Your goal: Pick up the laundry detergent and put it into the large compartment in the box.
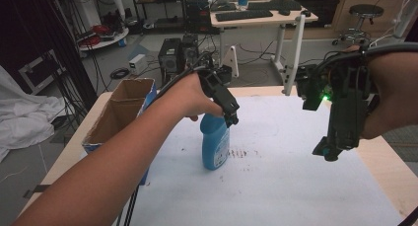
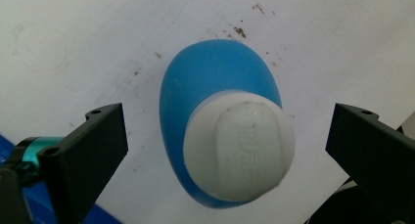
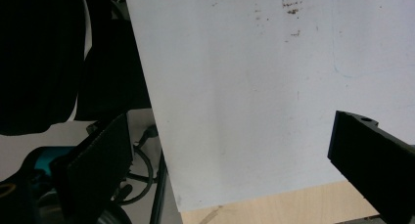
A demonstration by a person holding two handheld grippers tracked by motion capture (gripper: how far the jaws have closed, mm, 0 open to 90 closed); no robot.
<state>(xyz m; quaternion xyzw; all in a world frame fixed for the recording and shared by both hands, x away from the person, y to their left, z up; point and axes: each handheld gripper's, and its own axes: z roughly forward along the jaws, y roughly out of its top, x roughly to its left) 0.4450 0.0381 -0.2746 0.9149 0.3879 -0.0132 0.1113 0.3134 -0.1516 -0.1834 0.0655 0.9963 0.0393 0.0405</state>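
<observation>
The high view looks forward and down across the whole surface (image 1: 296,186). The left gripper view stares straight down, close above the blue bottle (image 2: 215,87), shared with the high view. The right gripper view faces down at the surface's edge.

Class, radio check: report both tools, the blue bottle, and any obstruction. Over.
Left tool open, straddling the upright blue bottle, not touching. Right tool open, empty, held aloft. Cardboard box stands left of bottle, apart.
</observation>
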